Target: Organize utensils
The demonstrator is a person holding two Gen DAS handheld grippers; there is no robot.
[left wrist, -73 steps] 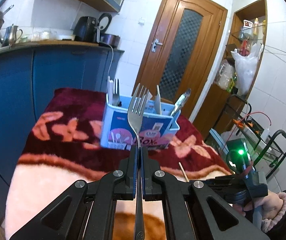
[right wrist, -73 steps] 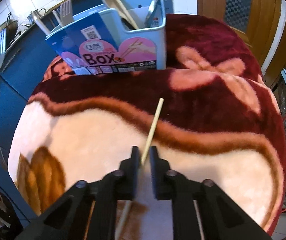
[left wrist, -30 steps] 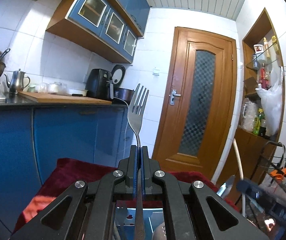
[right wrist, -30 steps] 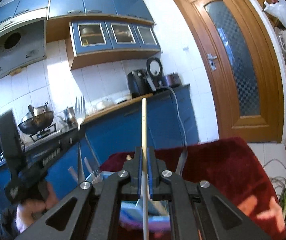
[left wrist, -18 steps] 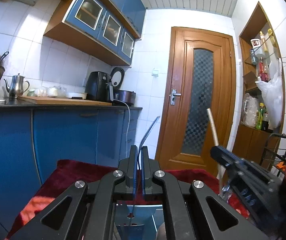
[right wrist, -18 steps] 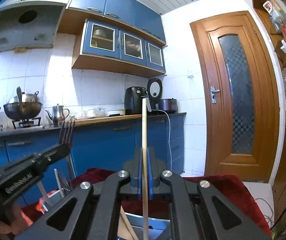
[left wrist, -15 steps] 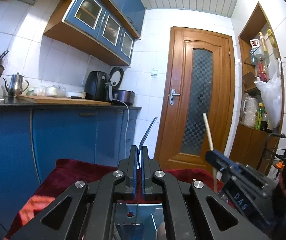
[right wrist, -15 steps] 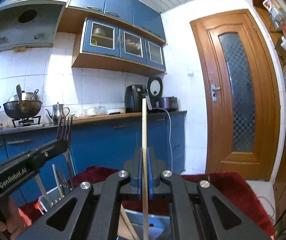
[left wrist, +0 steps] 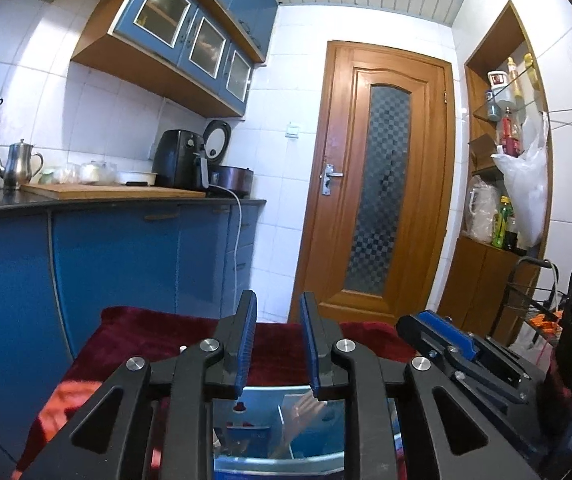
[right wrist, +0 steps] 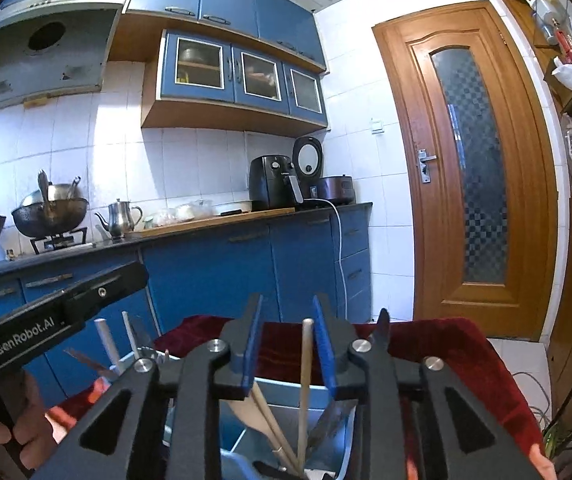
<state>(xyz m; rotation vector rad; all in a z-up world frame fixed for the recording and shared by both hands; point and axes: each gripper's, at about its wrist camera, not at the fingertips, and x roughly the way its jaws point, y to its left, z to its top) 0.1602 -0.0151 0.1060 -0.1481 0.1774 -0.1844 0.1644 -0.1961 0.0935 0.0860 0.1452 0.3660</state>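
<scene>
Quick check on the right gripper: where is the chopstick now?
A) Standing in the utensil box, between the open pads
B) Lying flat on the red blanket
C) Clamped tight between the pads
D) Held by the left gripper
A: the chopstick stands in the utensil box, loose between the parted pads of the right gripper, whose jaws have just been opening.

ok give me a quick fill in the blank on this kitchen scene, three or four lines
1. The cabinet fronts under the counter are coloured ____.
2. The chopstick stands between the jaws of the ____ gripper, pads off it.
3. Nothing is between the jaws of the left gripper; both grippers' jaws have just been ____.
4. The metal teapot on the counter stands beside a ____ on the stove.

Missing words: blue; right; opening; wok
</scene>
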